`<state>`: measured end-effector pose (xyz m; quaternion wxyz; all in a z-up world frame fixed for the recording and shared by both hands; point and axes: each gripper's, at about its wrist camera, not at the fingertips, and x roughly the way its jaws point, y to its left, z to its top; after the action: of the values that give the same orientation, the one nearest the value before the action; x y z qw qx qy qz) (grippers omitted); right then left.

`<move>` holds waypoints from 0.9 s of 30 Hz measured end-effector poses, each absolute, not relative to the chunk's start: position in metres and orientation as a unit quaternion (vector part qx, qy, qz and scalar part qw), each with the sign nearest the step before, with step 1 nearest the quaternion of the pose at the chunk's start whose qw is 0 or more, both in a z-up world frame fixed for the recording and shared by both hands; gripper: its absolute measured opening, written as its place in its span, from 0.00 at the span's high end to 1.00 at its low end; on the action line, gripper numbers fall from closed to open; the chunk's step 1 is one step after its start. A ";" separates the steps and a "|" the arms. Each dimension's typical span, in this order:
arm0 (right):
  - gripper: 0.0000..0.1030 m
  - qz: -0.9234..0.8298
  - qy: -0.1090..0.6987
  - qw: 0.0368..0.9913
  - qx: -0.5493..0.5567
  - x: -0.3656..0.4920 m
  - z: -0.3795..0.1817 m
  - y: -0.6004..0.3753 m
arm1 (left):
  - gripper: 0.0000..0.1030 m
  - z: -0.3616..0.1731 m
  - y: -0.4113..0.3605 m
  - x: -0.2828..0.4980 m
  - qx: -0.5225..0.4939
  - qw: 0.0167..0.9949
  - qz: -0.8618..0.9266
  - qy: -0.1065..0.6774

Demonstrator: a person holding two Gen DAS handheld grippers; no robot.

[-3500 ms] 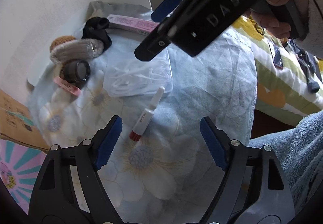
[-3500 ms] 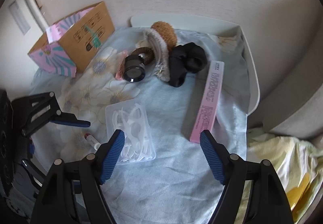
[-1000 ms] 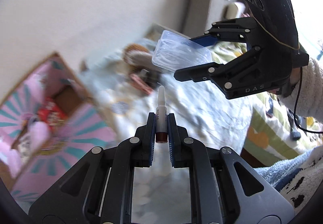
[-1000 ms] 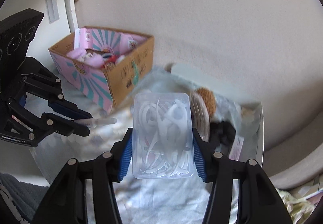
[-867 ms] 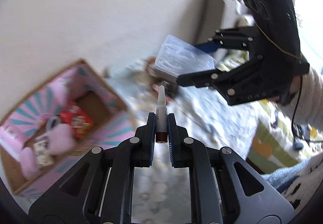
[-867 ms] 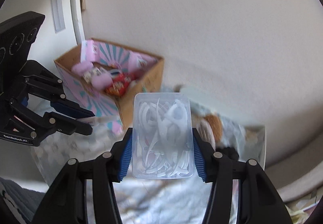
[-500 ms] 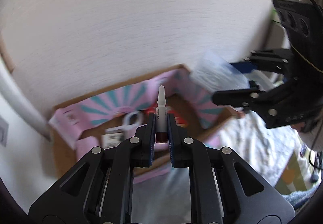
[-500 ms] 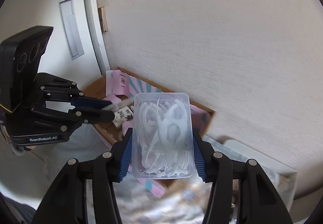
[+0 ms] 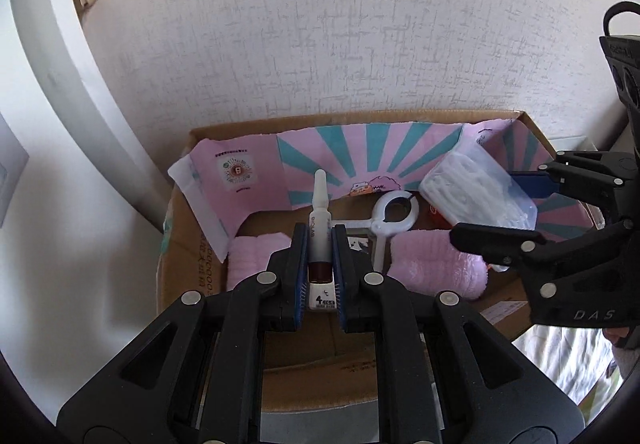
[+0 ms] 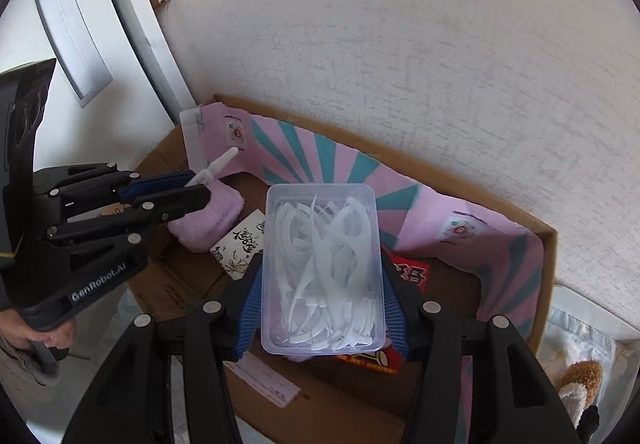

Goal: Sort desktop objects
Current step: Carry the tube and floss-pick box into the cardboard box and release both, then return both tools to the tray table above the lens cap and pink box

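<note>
Two tools hang over one open cardboard box [image 9: 180, 272] with a pink-and-teal sunburst lining, and crowding is the main risk I see: the right tool [image 10: 320, 308], clenched on a clear plastic box of white floss picks [image 10: 320, 268], sits near the left tool [image 9: 320, 264], which is clamped on a slim BIOLAB ampoule [image 9: 319, 228]. If both let go at once or swing inward, the tools could knock together, or the floss box could land on the ampoule. Largest first: the cardboard box already holds pink fluffy pieces [image 9: 436, 264], a white ring-shaped clip [image 9: 394, 214] and a red packet [image 10: 412, 272], so a dropped item may bounce or lodge on top of them. The floss box is translucent, rectangular, at about 3 o'clock in the left wrist view. The ampoule, white-tipped with a dark red band, points to 12 o'clock; it looks fragile, so a high release may crack it.
</note>
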<state>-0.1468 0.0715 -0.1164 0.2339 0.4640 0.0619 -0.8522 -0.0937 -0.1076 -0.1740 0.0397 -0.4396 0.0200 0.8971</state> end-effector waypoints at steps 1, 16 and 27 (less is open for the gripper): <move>0.52 -0.850 0.060 0.236 0.467 -0.150 -0.117 0.069 | 0.90 -0.174 -0.108 -0.094 -0.440 0.039 0.897 0.018; 0.28 -0.871 0.023 0.179 0.456 -0.138 -0.107 0.112 | 0.00 -0.146 -0.129 -0.071 -0.426 -0.022 0.904 0.003; 0.28 -0.928 -0.021 0.114 0.354 -0.071 -0.072 0.161 | 0.00 -0.118 -0.052 -0.046 -0.401 0.075 0.913 0.017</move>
<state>-0.0706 0.1608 -0.0723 0.1140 0.3543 -0.0206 -0.9279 -0.0456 -0.0515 -0.1184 0.0747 -0.4009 0.0170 0.9129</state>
